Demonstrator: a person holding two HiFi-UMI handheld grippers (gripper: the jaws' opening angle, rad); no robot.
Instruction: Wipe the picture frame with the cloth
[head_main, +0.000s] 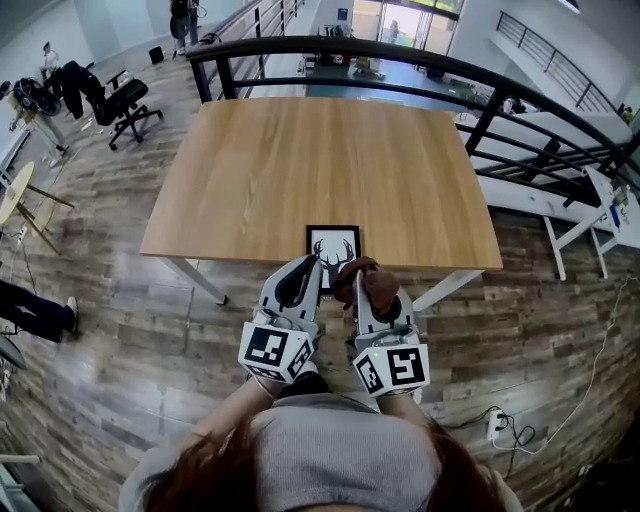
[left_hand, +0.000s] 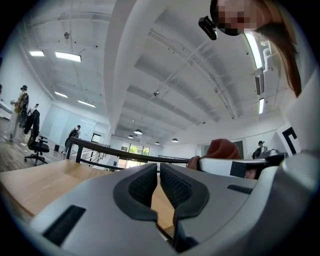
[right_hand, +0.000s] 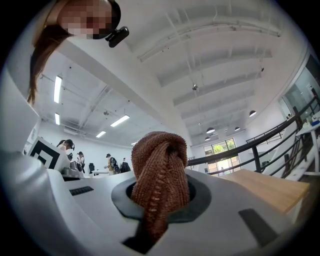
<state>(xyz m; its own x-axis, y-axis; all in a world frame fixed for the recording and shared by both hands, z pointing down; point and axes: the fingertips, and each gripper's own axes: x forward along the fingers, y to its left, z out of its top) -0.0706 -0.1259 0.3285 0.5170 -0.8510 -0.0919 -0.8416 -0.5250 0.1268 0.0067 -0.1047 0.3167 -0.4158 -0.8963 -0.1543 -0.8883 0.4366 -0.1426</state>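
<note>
Centrally, a black rectangular picture frame with a white antler print (head_main: 334, 246) lies flat at the near edge of the light wooden tabletop (head_main: 330, 160); left hand-held gripper (head_main: 300, 272), jaws together and empty, covers the frame's lower left corner; right hand-held gripper (head_main: 361, 282) clamps a rust-brown knitted cloth (right_hand: 160, 170); black curved railing (head_main: 400, 55) beyond; black office chair (head_main: 125, 100) at left.

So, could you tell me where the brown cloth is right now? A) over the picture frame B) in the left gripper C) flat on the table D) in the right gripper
D: the right gripper is shut on the knitted brown cloth, seen bunched between its jaws.
</note>
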